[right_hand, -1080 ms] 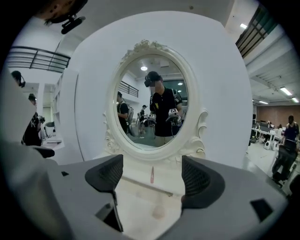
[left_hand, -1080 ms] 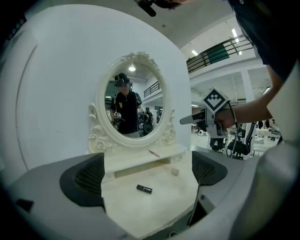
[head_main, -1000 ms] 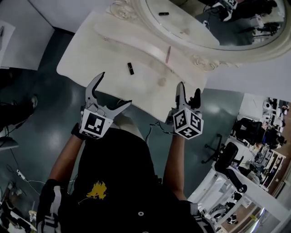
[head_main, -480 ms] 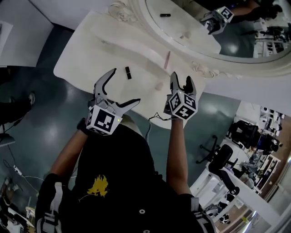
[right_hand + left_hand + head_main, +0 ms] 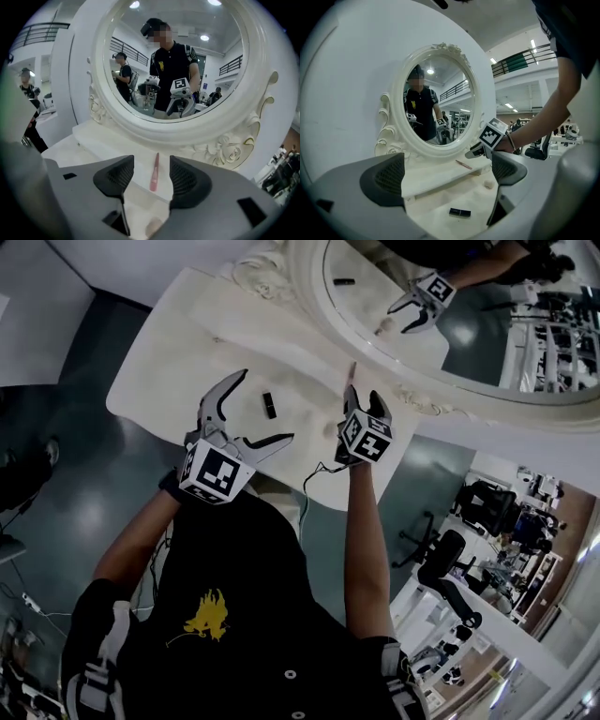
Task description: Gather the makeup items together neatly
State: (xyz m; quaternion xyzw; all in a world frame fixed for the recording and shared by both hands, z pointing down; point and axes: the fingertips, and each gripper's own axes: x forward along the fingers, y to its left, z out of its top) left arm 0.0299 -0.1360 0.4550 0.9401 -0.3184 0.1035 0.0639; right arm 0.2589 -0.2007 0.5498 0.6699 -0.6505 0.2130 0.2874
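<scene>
Three items on view: the pink pencil [image 5: 154,172] is lying on the raised shelf [image 5: 436,180] below the mirror [image 5: 441,324]. The black tube [image 5: 460,213] and the small beige puff [image 5: 489,184] are sitting lower down on the bench [image 5: 178,352], apart from each other.
Step in hand (judged): you are bringing the right gripper [image 5: 364,401] onto the pink pencil for a pick.
Right fingers: released and standing partly apart, and they have just been narrowing. Nothing is between the pads yet; the pencil is lying ahead of the tips, in line with the gap.
Left fingers: the left gripper [image 5: 445,174] is spread wide and grasping nothing, and it is looking over the black tube.
Alignment: you are already keeping the pencil centred in the gap, so you should be holding that line while advancing.
Closing: you should be pausing the squeeze until both tips are straddling the shaft near its middle.
Height: the pencil is thin and lying flat, so you should be bringing the tips right down to the shelf.
Risk: a one-sided touch is likely to be rolling it toward the mirror frame or off the shelf edge.
Drop-off (judged): you should be aiming beside the black tube, parallel to it.
</scene>
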